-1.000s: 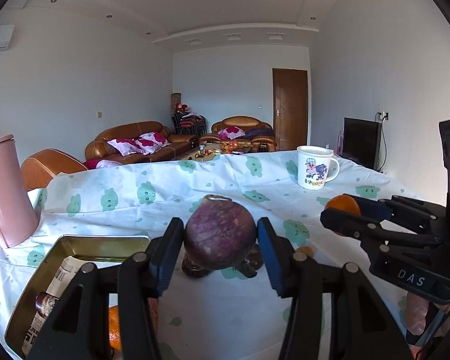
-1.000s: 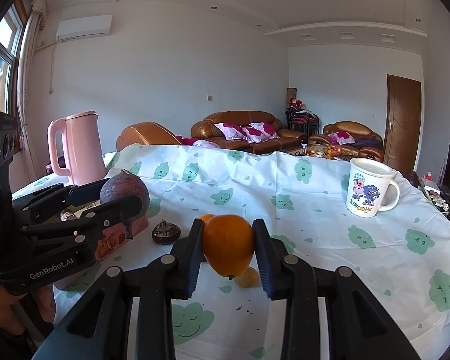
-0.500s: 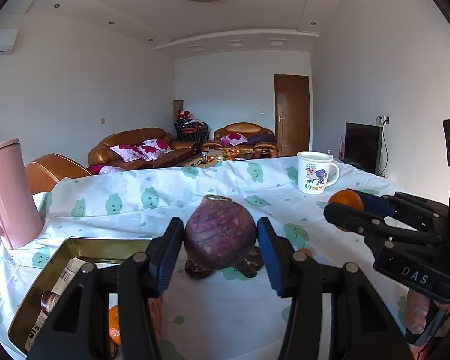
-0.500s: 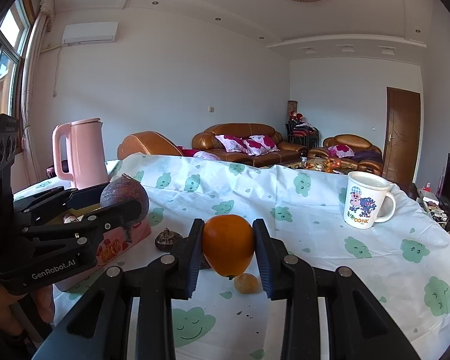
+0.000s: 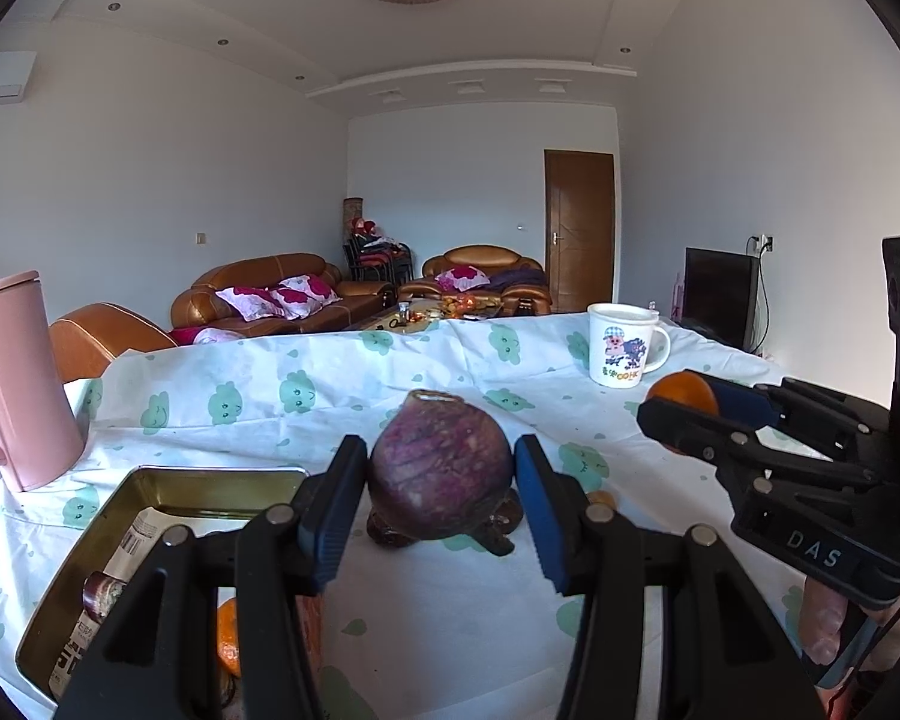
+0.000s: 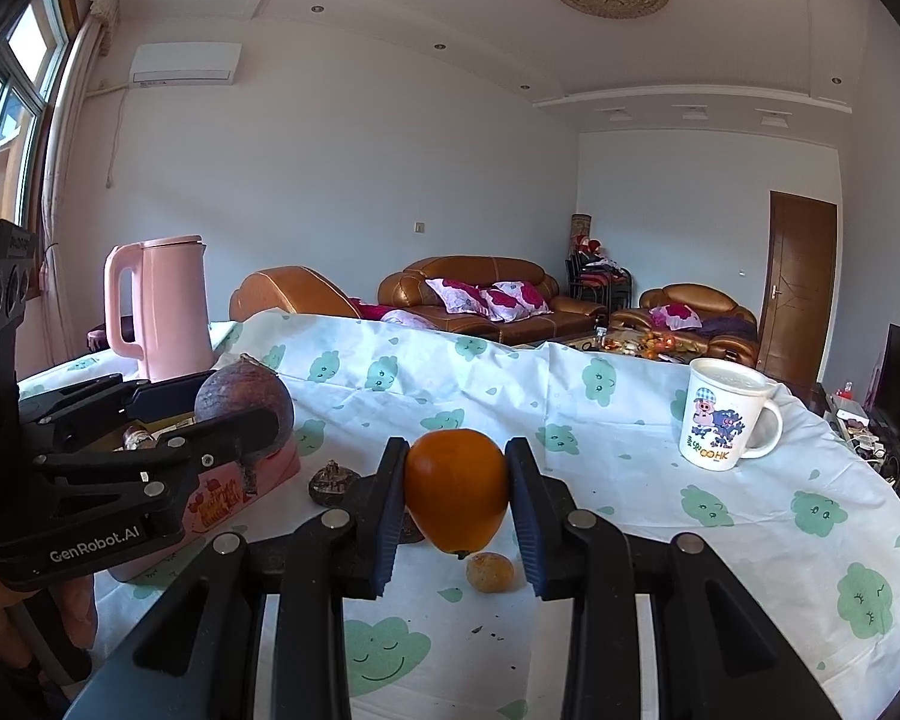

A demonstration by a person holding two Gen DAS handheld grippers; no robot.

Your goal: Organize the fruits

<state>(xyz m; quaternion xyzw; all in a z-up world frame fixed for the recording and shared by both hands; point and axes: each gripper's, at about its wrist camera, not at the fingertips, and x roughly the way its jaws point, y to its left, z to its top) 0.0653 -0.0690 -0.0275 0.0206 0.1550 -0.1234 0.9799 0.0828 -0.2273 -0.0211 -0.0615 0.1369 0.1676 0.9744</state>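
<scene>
Left wrist view: the left gripper (image 5: 441, 474) is clamped on a round purple fruit (image 5: 440, 476), which sits squarely between the two blue pads and is lifted clear of the tablecloth (image 5: 342, 384). Directly below and behind the fruit lies a dark, shrivelled piece of fruit (image 5: 498, 525) on the cloth. Near left of the gripper stands an open gold tin (image 5: 150, 480), holding a packet and a small bottle (an orange wedge shows just under the left finger). A pink kettle (image 5: 15, 378) stands at the far left, and a white cartoon mug (image 5: 621, 345) at the far right.

The right wrist view shows the right gripper (image 6: 456, 489) closed tight on an orange (image 6: 455, 489), held between its pads above the cloth. Just beneath the orange, near right, a small brownish fruit (image 6: 489, 571) rests on the cloth; a dark dried one (image 6: 330, 480) lies to the near left. The two grippers hang side by side, apart from each other, each with its own fruit.
</scene>
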